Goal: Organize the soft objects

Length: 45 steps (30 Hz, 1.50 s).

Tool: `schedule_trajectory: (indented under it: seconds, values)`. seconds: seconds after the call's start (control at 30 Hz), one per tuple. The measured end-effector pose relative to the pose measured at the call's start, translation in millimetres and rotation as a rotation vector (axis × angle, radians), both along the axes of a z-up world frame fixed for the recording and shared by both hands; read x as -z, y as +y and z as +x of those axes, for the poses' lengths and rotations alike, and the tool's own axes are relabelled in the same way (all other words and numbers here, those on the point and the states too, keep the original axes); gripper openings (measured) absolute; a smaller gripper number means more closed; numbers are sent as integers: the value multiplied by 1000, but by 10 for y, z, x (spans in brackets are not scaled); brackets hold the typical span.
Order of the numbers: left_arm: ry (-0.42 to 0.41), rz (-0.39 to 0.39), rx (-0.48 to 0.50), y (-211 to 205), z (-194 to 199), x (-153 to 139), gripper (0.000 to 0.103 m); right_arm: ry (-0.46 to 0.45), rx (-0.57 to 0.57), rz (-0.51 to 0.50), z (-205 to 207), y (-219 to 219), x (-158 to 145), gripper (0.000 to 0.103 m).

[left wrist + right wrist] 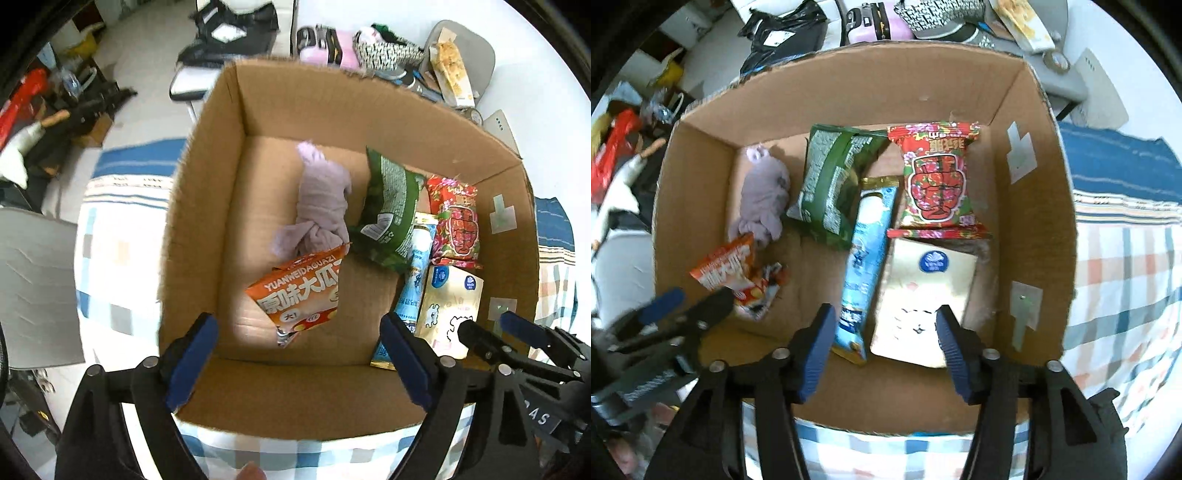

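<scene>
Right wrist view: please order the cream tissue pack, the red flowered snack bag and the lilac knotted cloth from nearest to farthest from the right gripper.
1. Cream tissue pack, directly ahead of the right gripper.
2. Red flowered snack bag, beyond it, right side.
3. Lilac knotted cloth, far left of the cardboard box.

Checked blue bedspread [1123, 258], black bag [236, 33], red packaging [18, 107], grey chair [476, 55] behind.

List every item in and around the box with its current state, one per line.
Cardboard box: open, on checked cloth.
Purple cloth: knotted, lying inside.
Orange snack bag: lying inside, unheld.
Green bag: leaning, crumpled.
Red packet: flat, sealed.
Tissue pack: flat.
Left gripper: open, empty.
Right gripper: open, empty.
</scene>
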<state>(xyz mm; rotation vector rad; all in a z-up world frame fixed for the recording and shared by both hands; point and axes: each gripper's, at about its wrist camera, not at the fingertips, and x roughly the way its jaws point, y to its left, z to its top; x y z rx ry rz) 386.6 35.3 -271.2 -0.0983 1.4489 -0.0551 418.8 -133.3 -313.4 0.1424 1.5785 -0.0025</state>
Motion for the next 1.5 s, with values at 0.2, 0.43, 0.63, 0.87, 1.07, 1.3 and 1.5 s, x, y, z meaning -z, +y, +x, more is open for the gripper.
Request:
schedule_trajectory:
  seconds: [0.2,0.43,0.63,0.87,1.07,1.3,1.5]
  values:
    - [-68,34,3,12,-119,-157,93,-37,-26,-61,-140,-18,-175,97]
    - [-115,45,-6,2,-299,-368,94,-54,-18,-81,-309,-82,-357,98]
    - [-171,39,-14,-31,-541,-680,94,-97,-17,-95,-488,-123,-661,98]
    - [-281,36,-22,-57,-1039,-1290,94,-180,-6,-93,-846,-159,-1193,98]
    - [-383,55,-27,-86,-1614,-1828,94,-289,-4,-85,-1353,-193,-1786,98]
    - [-477,61,-11,-141,-2174,-2333,94,-411,-6,-92,-1996,-178,-2406,99]
    - [-535,67,-6,-145,-2511,-2690,94,-509,1,-93,-2453,-165,-2907,98]
